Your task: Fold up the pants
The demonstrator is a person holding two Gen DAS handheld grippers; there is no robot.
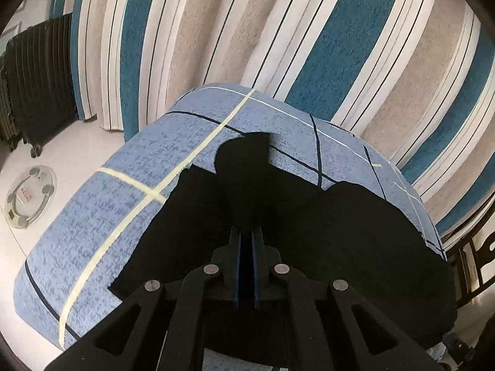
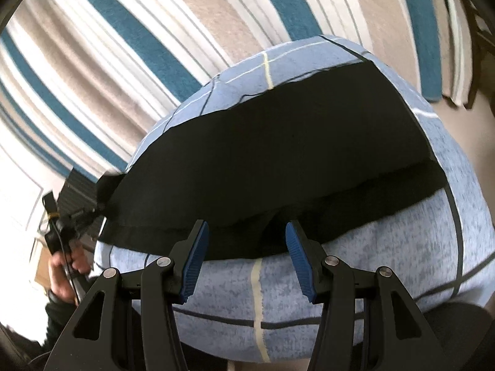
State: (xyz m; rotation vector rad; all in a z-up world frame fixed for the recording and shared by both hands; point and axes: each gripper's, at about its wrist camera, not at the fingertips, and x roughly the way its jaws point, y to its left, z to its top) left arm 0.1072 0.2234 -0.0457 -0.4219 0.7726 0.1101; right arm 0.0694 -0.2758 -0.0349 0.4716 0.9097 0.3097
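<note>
The black pants (image 1: 309, 232) lie on a blue checked cushion (image 1: 130, 198). My left gripper (image 1: 247, 232) is shut on a raised fold of the pants and holds it above the cushion. In the right wrist view the pants (image 2: 278, 142) spread wide across the cushion (image 2: 371, 272). My right gripper (image 2: 246, 232) is open and empty, its blue pads on either side of the pants' near edge. The left gripper (image 2: 99, 207) shows at the far left of that view, at the pants' corner.
A striped blue, white and beige carpet (image 1: 278, 31) covers the floor behind the cushion. A black suitcase (image 1: 37, 86) and a round glass scale (image 1: 29, 198) stand at the left. The person's hand (image 2: 68, 266) shows at the lower left.
</note>
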